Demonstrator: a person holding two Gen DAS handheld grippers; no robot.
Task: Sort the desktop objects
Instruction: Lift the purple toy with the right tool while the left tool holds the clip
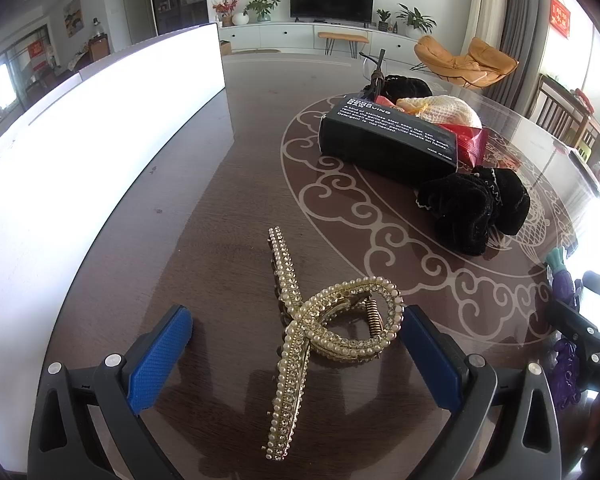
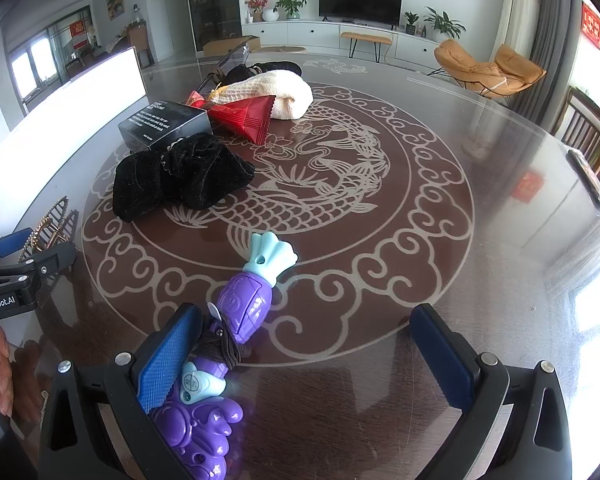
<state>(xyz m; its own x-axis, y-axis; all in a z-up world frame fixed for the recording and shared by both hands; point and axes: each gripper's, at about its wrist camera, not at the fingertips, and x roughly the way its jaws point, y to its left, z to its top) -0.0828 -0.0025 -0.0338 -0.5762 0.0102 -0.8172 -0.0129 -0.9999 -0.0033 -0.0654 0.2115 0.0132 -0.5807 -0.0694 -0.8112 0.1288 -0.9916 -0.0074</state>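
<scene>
A gold hair claw (image 1: 300, 320) set with pearls lies on the dark table between the blue pads of my left gripper (image 1: 296, 316). The jaws stand wide; the right pad (image 1: 424, 344) is close beside the claw's loop and the left pad is well clear. A purple and teal toy (image 2: 244, 304) lies on the table inside my right gripper (image 2: 306, 312). It rests against the left pad (image 2: 172, 356), while the right pad is far off, so this gripper is open too. The toy (image 1: 562, 280) also shows at the right edge of the left wrist view.
Further back lie a black velvet scrunchie (image 1: 476, 208), a black box (image 1: 388, 140), a red packet (image 2: 248, 116) and a cream knitted piece (image 2: 276, 88). A bright white panel (image 1: 80, 160) runs along the table's left side. A person's fingers (image 2: 0, 380) hold the left tool.
</scene>
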